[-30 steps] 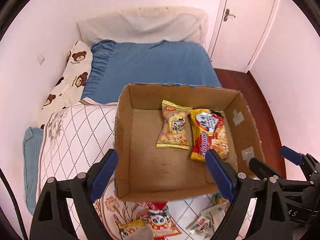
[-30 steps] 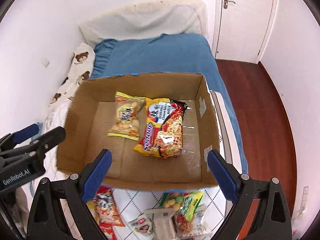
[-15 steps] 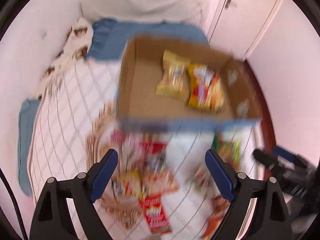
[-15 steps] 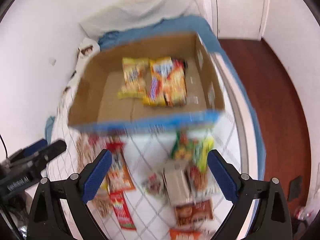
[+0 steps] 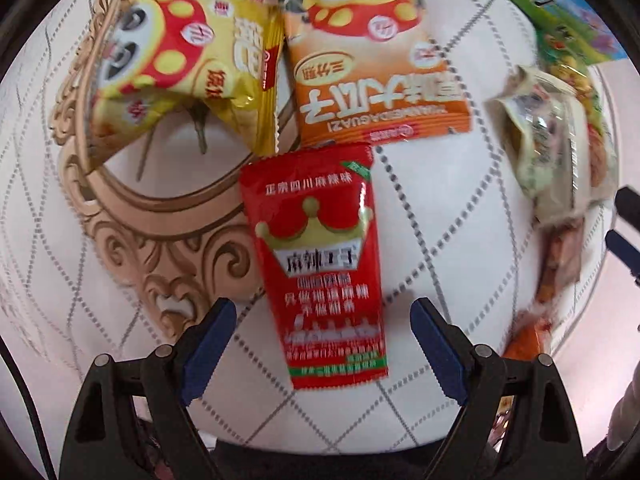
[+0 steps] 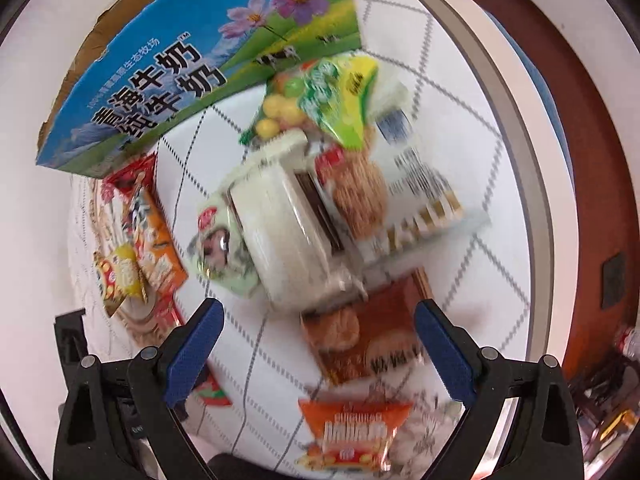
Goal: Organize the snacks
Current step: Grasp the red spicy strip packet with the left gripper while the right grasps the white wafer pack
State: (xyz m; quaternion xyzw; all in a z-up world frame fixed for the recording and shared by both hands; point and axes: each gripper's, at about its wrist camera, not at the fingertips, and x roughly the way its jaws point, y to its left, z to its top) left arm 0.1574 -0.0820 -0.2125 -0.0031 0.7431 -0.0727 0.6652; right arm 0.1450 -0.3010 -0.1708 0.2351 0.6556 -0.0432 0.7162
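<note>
Left gripper (image 5: 323, 322) was spread wide, nothing btwn its blue pads, poised over a red sachet (image 5: 318, 258) w/ a gold crown and Chinese print; the sachet's lower half lay btwn the fingers w/o touching either. Just above it sat an orange packet (image 5: 380, 88) reading "XIANGDAGUAZI" (seen upside down) w/ a panda-in-mushroom-cap cartoon. To its left, touching, was a crinkled yellow packet (image 5: 180, 76) w/ the same panda mascot. At right lay a clear-wrapped pale snack (image 5: 548, 152), writing too blurred to read.

Right gripper (image 6: 316, 330) was likewise spread wide and empty, over a brown biscuit packet (image 6: 372, 336), text smeared by blur. Nearer the camera was an orange-and-white packet (image 6: 352, 436), lettering unreadable. Beyond the brown one was a heap: white tray pack (image 6: 280, 232), green-wrapped item (image 6: 220, 248), cracker pack (image 6: 360, 196), green/yellow candy bag (image 6: 332, 100).

The cardboard box (image 6: 200, 60) stood at the far side, touching the candy bag; its outer wall showed a blue milk-carton print w/ flowers, cows, meadow and big Chinese characters for milk.

All snacks lay on a white quilt (image 5: 440, 220) w/ grey diamond stitching and a tan scroll motif. In the right wrist view, dark red wood floor (image 6: 580, 120) ran along the bed's right edge.
</note>
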